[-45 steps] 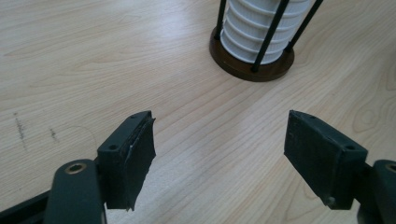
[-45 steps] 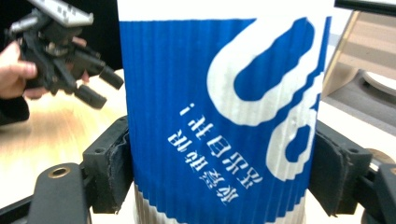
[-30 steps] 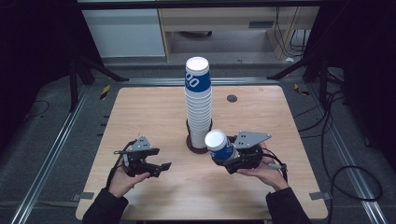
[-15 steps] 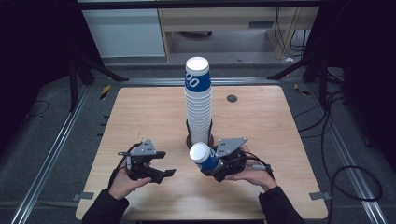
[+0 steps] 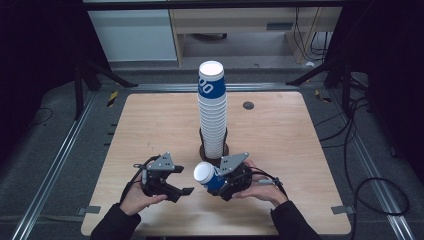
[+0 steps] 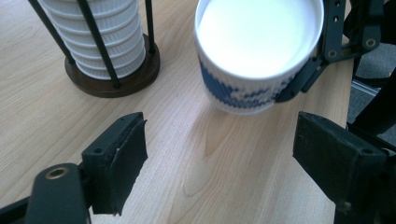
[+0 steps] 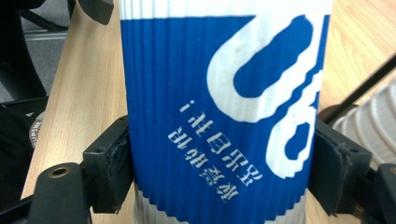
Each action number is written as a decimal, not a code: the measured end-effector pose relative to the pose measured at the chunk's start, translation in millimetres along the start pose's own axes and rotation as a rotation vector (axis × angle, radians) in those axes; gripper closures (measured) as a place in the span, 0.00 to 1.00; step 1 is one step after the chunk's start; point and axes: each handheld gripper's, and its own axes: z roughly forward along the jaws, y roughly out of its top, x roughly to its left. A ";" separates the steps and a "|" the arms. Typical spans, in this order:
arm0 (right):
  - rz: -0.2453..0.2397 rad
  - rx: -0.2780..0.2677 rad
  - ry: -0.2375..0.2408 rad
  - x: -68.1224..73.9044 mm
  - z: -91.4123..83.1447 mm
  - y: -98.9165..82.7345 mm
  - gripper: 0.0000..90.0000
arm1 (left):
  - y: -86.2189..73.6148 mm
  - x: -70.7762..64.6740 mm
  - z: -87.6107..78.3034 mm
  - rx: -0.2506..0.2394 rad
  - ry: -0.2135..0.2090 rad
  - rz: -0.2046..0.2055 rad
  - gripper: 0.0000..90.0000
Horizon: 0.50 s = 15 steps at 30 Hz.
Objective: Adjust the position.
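Right tool (image 5: 216, 176) carried cup (image 5: 206, 176) leftward, clamped; cup lying sideways, mouth toward gaping left tool (image 5: 182, 191).

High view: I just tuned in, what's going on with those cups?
A person holds a gripper in each hand at a wooden table. The right gripper is shut on a single blue-and-white paper cup, tipped on its side with its open mouth toward the left gripper. The left gripper's jaws stand open and empty just short of that cup, not touching it. Behind them a tall stack of cups stands in a round holder near the table's middle.
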 end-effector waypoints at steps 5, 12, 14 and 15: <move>-0.020 0.008 0.004 2.0 5.9 1.3 0.23 | 5.5 -3.0 7.3 0.014 -0.016 0.009 0.18; -0.049 0.029 0.007 6.6 13.3 4.5 0.23 | 15.3 -8.2 15.2 0.027 -0.035 0.031 0.18; -0.055 0.032 0.009 7.8 15.6 5.7 0.23 | 16.6 -9.6 17.0 0.032 -0.040 0.032 0.18; -0.056 0.033 0.010 8.2 16.8 6.2 0.23 | 16.7 -10.0 17.9 0.036 -0.043 0.031 0.18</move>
